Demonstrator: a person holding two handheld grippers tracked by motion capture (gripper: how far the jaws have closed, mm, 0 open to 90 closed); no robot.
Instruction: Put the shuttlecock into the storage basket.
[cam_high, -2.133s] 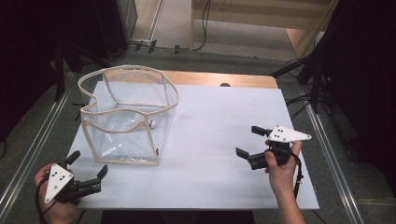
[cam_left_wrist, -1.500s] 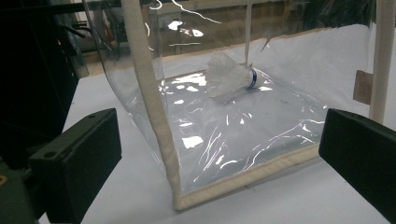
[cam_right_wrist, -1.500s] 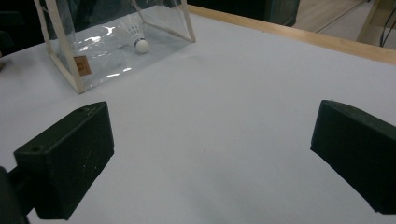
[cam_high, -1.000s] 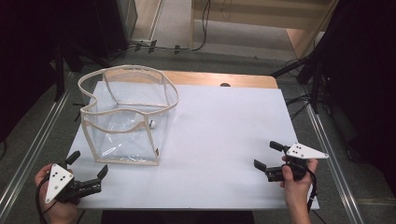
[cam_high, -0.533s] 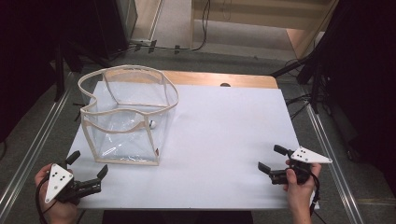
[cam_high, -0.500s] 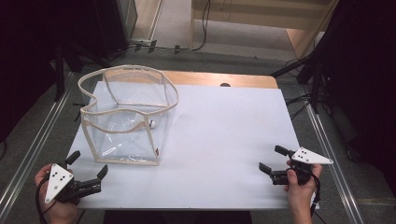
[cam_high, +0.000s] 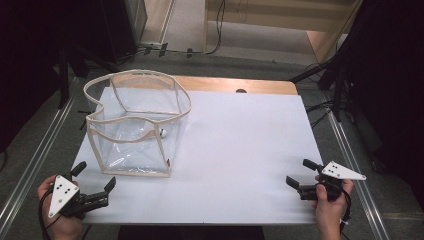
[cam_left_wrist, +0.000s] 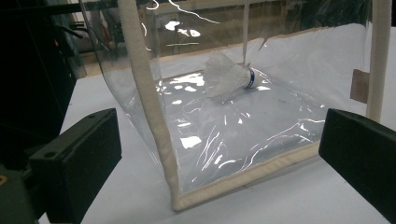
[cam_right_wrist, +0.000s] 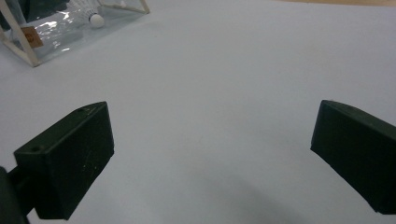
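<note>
— Holding both claws wide apart, with nothing in either. My left claw (cam_high: 94, 181) sits at the near left corner of the table (cam_high: 240, 150), and the bag (cam_high: 135, 125) stands just ahead of it, a little to its right. Looking along that claw, the bag's near bottom corner seam (cam_left_wrist: 154, 116) rises between the jaws, closer to the left one.

— And the shuttlecock?

— Inside the bag, lying on its floor. From my left claw the shuttlecock (cam_left_wrist: 229, 79) is straight ahead past the clear wall, toward the far side. It lies on its side, with the feathers on the left and the blue-banded cork end on the right, so its long axis runs across my line of reach, not along it.

— What about your right claw?

— My right claw (cam_high: 301, 175) is at the near right corner, jaws spread over bare table. From there the bag's corner (cam_right_wrist: 28, 46) is far off to the upper left, with the cork (cam_right_wrist: 96, 19) showing just behind the plastic. It is well apart from anything.

— So which hand takes the next move?

— The left, I'd judge. It is much nearer. The wall stands between the claw and the shuttlecock, though, so I expect I'd have to rise and come in over the open rim (cam_high: 145, 112), or else take hold of the bag's seam itself.
</note>
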